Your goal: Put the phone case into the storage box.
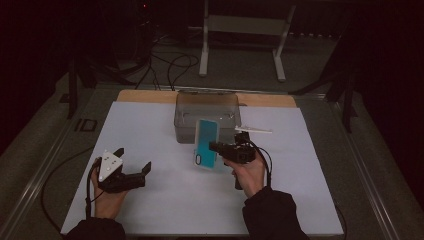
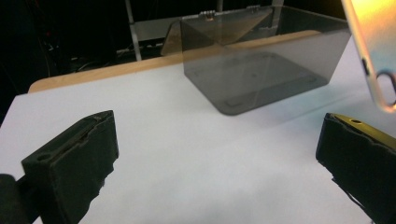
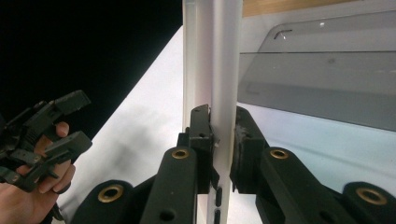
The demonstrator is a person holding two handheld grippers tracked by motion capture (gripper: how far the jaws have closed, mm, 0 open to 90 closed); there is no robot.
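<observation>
While the right gripper [image 1: 216, 147] pinches a teal phone case [image 1: 206, 145] by its edge and holds it up just in front of the clear plastic box [image 1: 207, 116], the left gripper [image 1: 133, 161] sits low over the white sheet [image 1: 165, 200] near its front-left corner, jaws spread wide, nothing between them. Box stands at the sheet's back edge, centred, lid hinged up behind it.

Step in hand, my read: case lifted and carried, on its way into the box or about to be passed across. Next move needs the case tipped clear of the box's front wall and lowered inside before release; if it's a handover, left jaws must close on the free long edge first. Slim rim grip, so slipping or twisting is the risk.

High view gives the layout: both hands, case tilted, box behind it, a thin white strip [image 1: 253, 130] on the sheet just right of the box. Right gripper view gives the grip itself, both pads pressed on the case's pale side edge [image 3: 219, 93], side-button slots below the pads, and the left gripper [image 3: 44, 128] far off at left. Left gripper view looks past its own open jaws to the box [image 2: 261, 65], which looks empty, with the case's camera-cutout corner [image 2: 380, 79] at upper right.
</observation>
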